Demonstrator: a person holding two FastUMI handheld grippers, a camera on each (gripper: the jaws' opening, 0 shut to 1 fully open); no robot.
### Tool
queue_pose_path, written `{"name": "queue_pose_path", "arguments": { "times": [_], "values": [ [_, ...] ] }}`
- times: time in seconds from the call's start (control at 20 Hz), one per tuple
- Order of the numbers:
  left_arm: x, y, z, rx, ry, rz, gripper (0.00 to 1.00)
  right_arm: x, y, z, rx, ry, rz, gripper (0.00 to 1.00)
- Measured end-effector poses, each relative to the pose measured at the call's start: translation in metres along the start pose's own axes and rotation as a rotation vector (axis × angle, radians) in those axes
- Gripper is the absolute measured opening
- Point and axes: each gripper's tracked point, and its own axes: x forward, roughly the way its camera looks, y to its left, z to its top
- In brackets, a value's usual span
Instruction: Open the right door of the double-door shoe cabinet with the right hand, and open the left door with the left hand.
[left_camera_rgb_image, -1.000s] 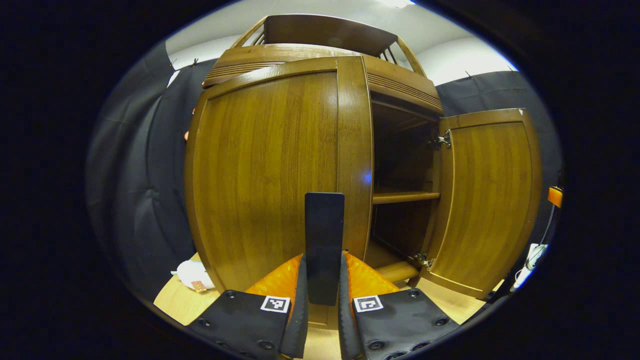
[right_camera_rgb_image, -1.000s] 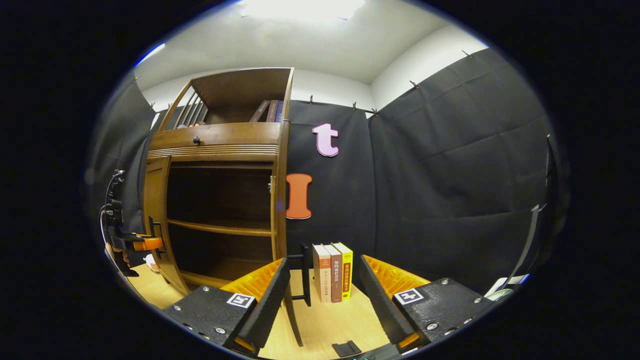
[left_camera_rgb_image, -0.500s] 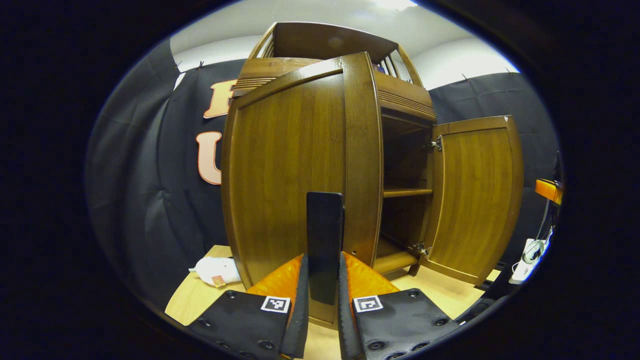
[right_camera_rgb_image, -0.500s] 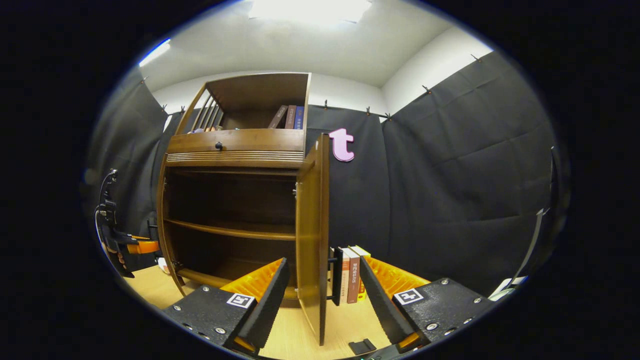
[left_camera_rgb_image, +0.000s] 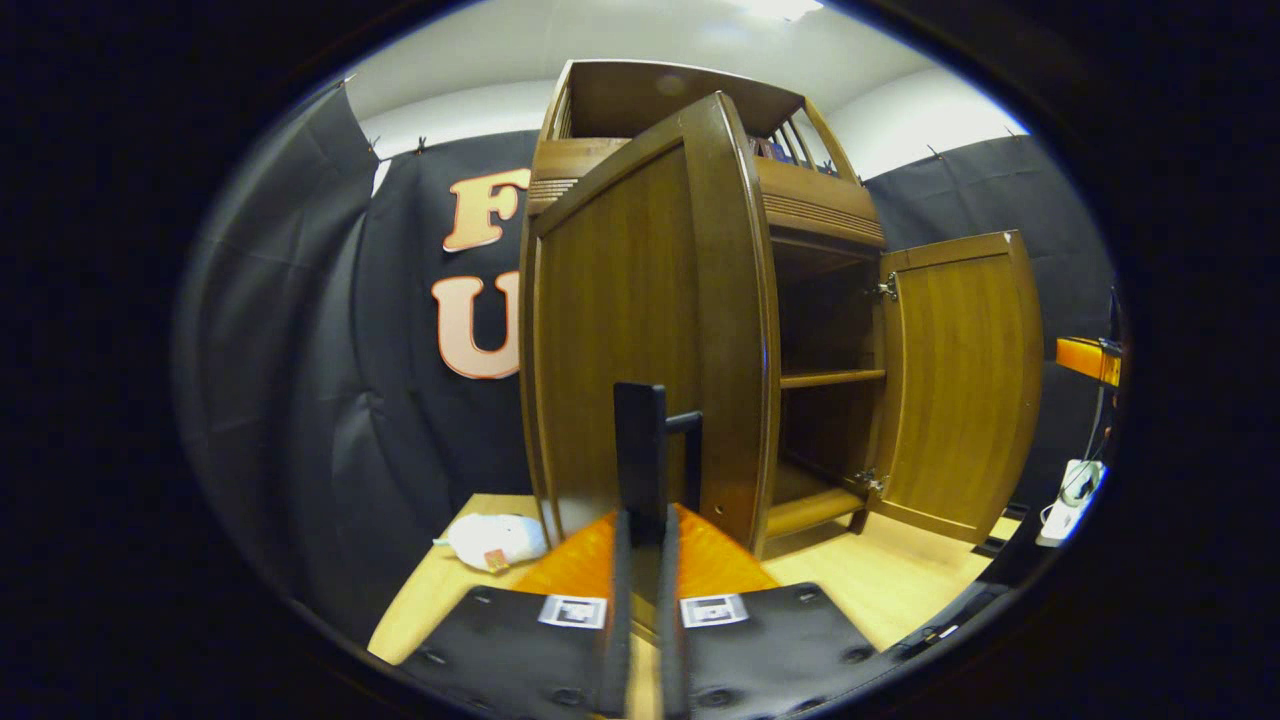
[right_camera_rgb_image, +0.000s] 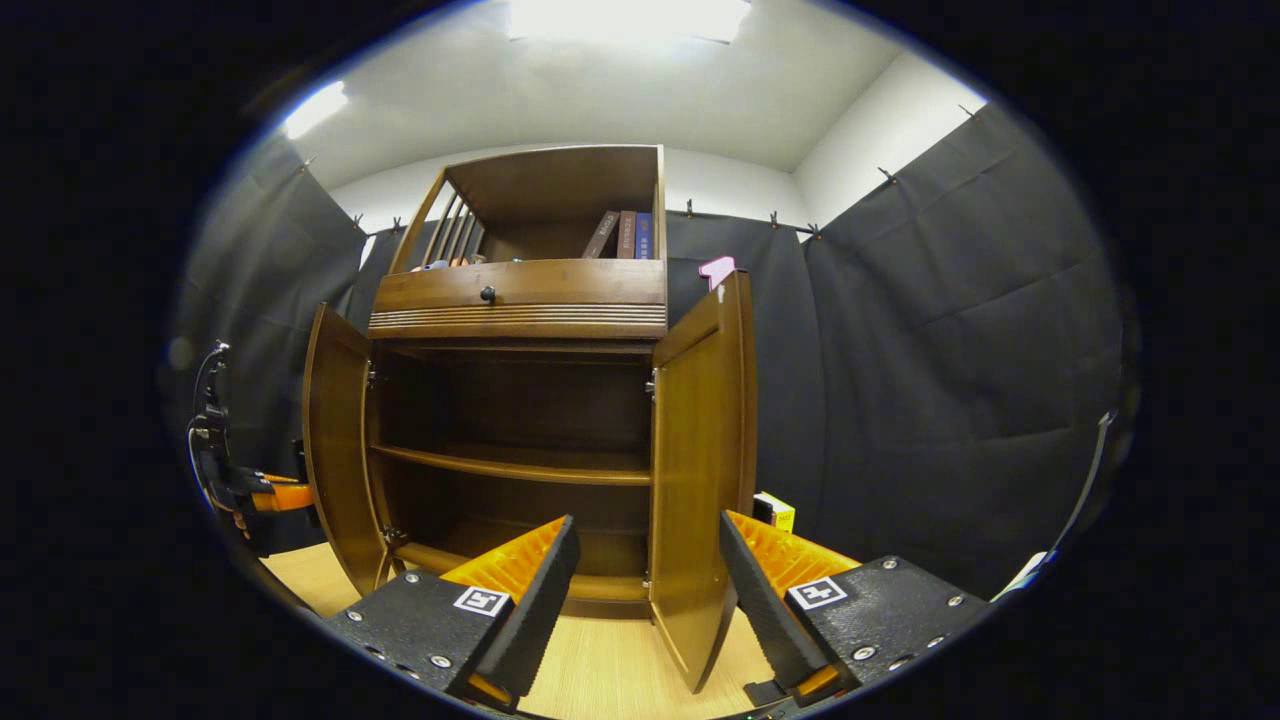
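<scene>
The brown wooden shoe cabinet stands with both doors swung out and its dark shelves bare. In the left gripper view the left door is seen almost edge-on, and my left gripper is shut on its black bar handle. The right door hangs wide open beyond it. In the right gripper view my right gripper is open with nothing between its fingers, a short way in front of the right door. The left door stands at the far left with the left gripper beside it.
A white soft thing lies on the light wooden floor left of the cabinet. Books stand on the open top shelf above a drawer knob. A yellow book peeks from behind the right door. A white cable lies at the right.
The left door has swung further out with my left gripper on its handle. The right gripper view has turned towards the cabinet front, and the right door now hides most of the floor books.
</scene>
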Motion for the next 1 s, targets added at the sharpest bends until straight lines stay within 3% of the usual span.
{"name": "queue_pose_path", "arguments": {
  "times": [0.35, 1.0],
  "values": [
    [-0.014, 0.024, -0.004, -0.035, 0.008, -0.002, 0.1, 0.009, 0.027, -0.003, 0.0, 0.014, 0.027, 0.86],
    [-0.028, 0.065, -0.008, -0.038, 0.029, 0.004, 0.11, 0.043, 0.07, -0.026, 0.023, 0.066, 0.072, 0.86]
  ]
}}
